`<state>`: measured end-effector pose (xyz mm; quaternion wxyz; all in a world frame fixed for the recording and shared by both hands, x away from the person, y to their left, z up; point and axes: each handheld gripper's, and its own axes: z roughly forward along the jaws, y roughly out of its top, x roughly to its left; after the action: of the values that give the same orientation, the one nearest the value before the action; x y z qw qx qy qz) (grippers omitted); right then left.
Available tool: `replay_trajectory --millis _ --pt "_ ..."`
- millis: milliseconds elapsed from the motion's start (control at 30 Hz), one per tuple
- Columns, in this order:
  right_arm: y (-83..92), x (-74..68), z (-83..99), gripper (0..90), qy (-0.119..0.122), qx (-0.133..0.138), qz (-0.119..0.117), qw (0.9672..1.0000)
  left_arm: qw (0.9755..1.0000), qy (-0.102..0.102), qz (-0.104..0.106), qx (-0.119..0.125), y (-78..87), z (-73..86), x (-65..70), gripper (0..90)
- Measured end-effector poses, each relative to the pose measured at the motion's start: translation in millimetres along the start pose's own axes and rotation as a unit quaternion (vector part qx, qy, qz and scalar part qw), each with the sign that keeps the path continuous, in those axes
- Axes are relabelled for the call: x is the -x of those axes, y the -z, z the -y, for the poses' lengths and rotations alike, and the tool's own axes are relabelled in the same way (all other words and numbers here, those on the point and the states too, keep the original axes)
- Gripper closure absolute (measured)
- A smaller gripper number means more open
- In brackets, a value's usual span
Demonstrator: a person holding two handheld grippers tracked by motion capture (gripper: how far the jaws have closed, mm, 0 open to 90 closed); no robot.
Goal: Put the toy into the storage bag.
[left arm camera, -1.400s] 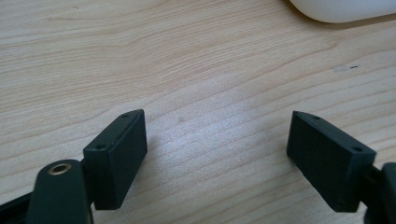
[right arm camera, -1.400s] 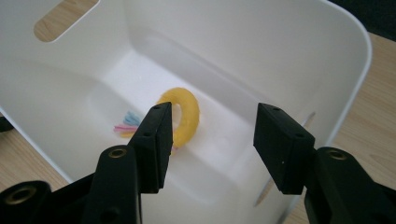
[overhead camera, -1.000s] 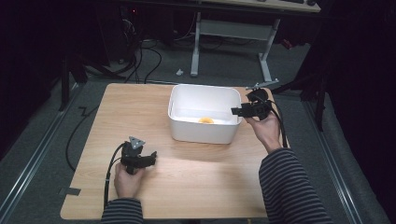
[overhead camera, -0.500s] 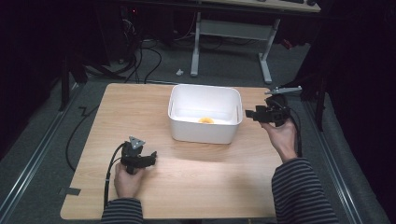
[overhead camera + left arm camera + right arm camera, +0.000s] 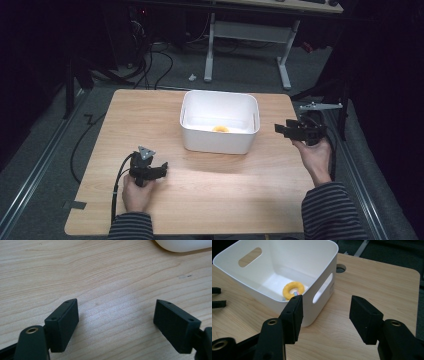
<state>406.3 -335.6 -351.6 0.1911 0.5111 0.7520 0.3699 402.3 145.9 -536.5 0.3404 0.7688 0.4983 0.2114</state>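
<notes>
A white plastic bin point(image 5: 220, 140) with handle slots stands at the table's far middle. A yellow ring point(image 5: 293, 289) lies on its floor, also visible from above as the ring point(image 5: 220, 129). My right gripper point(image 5: 278, 129) hovers open just right of the bin, pointing at it, with nothing between its jaws; in its own view the right gripper point(image 5: 325, 308) frames the bin's corner point(image 5: 322, 287). My left gripper point(image 5: 162, 168) rests low on the wooden table near the front left, open and empty. In its own view the left gripper point(image 5: 116, 320) spans bare wood.
The wooden table point(image 5: 210, 200) has a round cable hole point(image 5: 340, 268) behind the bin. A grey-legged desk point(image 5: 250, 35) and cables point(image 5: 145, 65) sit on the floor beyond the far edge. A cable trails from the left gripper off the table's front left.
My right gripper has drawn back from above the bin's right rim to the table's right edge, lower and farther right. The left gripper has stayed put.
</notes>
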Motion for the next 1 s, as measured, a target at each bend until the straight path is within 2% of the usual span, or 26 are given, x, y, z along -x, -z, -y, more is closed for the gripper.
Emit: replay_trajectory --millis 133,400,633,733,767,1000 --pt "8.7 1.5 6.7 45.0 -0.001 0.012 0.007 0.9999 1.0000 0.000 0.000 0.000 0.0 -0.1 0.0 20.5" --pt "21.9 5.4 20.8 45.1 -0.007 0.019 0.018 0.9996 1.0000 0.000 0.000 0.000 -0.1 -0.1 0.0 20.5" --pt "33.5 -0.9 27.8 45.3 0.003 0.028 0.024 0.9993 1.0000 0.000 0.000 0.000 -0.1 -0.1 0.0 20.5" --pt "35.4 -3.1 30.8 45.7 0.006 0.033 0.025 0.9991 1.0000 0.000 0.000 0.000 -0.1 -0.1 -0.1 20.5" --pt "36.4 -4.3 37.5 45.6 0.000 0.033 0.020 0.9993 1.0000 0.000 0.000 0.000 -0.1 -0.1 -0.1 20.5" --pt "38.0 -5.3 53.9 45.9 -0.002 0.035 0.023 0.9991 1.0000 0.000 0.000 0.000 -0.1 -0.1 -0.1 20.5"
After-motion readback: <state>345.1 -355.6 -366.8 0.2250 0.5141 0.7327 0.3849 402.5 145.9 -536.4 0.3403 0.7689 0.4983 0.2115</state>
